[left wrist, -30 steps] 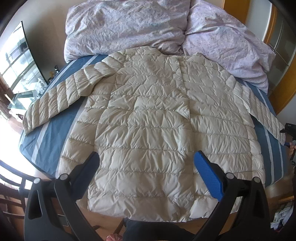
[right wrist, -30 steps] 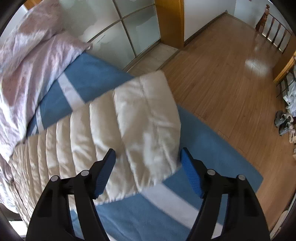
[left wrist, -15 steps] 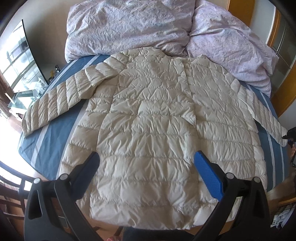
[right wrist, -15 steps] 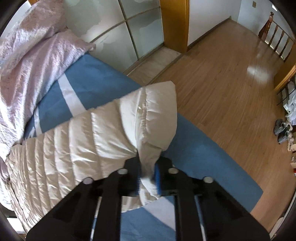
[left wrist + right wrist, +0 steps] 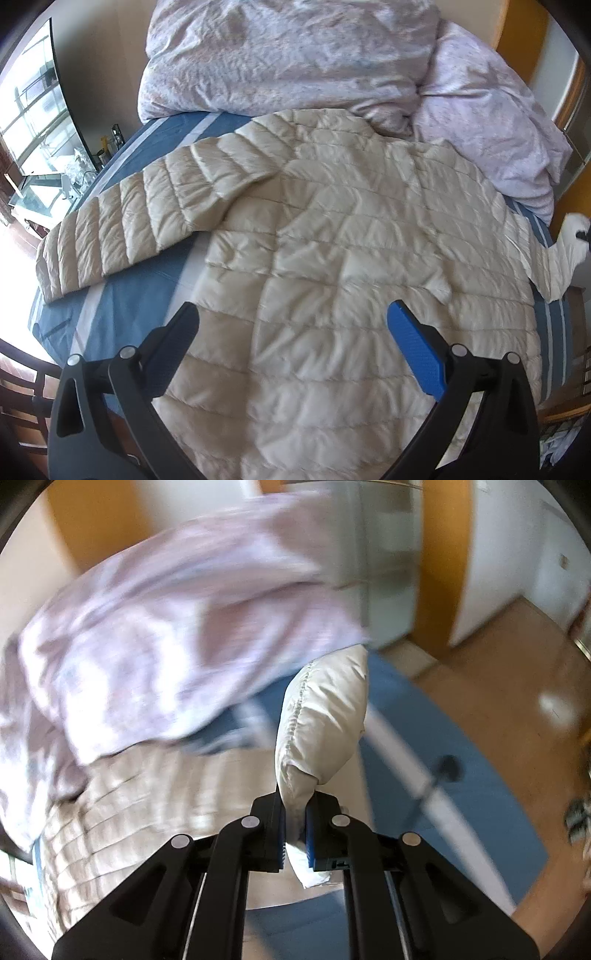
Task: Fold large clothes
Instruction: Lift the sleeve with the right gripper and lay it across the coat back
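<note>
A cream quilted puffer jacket lies spread flat on a blue striped bed. Its left sleeve stretches out to the left. In the left wrist view my left gripper hovers open above the jacket's lower half, nothing between its fingers. In the right wrist view my right gripper is shut on the cuff of the jacket's right sleeve, which stands lifted off the bed. The same raised cuff shows at the far right of the left wrist view.
A crumpled lilac duvet is piled at the head of the bed and along its right side. Wooden floor lies beyond the bed's right edge. A glass cabinet stands to the left.
My right gripper closed on the right sleeve cuff and lifted it off the bed, swinging toward the jacket's body. My left gripper drifted over the jacket, staying open.
</note>
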A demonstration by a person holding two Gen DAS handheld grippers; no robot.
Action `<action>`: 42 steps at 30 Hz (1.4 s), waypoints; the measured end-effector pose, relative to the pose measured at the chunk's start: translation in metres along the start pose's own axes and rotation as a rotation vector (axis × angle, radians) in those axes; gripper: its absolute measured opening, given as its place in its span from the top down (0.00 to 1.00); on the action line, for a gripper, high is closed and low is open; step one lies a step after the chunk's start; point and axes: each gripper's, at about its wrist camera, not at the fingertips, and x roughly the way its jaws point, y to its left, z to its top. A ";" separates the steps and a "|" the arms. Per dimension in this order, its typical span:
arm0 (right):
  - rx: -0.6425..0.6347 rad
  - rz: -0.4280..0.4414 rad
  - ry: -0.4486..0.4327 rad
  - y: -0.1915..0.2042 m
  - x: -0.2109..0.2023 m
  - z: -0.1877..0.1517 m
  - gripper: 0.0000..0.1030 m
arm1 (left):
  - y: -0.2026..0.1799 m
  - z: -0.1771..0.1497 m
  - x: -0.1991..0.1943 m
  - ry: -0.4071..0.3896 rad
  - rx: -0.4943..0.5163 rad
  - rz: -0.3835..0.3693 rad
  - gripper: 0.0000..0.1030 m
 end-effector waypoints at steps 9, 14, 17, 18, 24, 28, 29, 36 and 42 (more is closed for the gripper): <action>-0.179 0.186 0.167 0.171 0.031 -0.078 0.92 | 0.054 0.006 0.013 0.013 -0.054 -0.021 0.02; -0.256 0.233 0.249 0.233 0.045 -0.125 0.92 | 0.075 0.005 0.013 0.016 -0.058 -0.029 0.02; -0.285 0.235 0.269 0.258 0.053 -0.141 0.92 | 0.088 0.005 0.013 0.017 -0.070 -0.027 0.02; -0.295 0.228 0.269 0.267 0.055 -0.143 0.92 | 0.094 0.006 0.013 0.017 -0.075 -0.027 0.02; -0.314 0.232 0.302 0.295 0.067 -0.160 0.92 | 0.112 0.009 0.017 0.024 -0.088 -0.028 0.02; -0.381 0.289 0.357 0.313 0.070 -0.173 0.70 | 0.119 0.013 0.020 0.023 -0.088 -0.031 0.02; -0.387 0.313 0.351 0.316 0.067 -0.173 0.58 | 0.121 0.014 0.020 0.021 -0.090 -0.031 0.02; -0.289 0.330 0.181 0.293 0.043 -0.138 0.56 | 0.138 0.022 0.021 0.002 -0.109 0.010 0.02; -0.302 0.196 0.301 0.285 0.086 -0.161 0.56 | 0.156 0.022 0.029 0.018 -0.135 0.053 0.02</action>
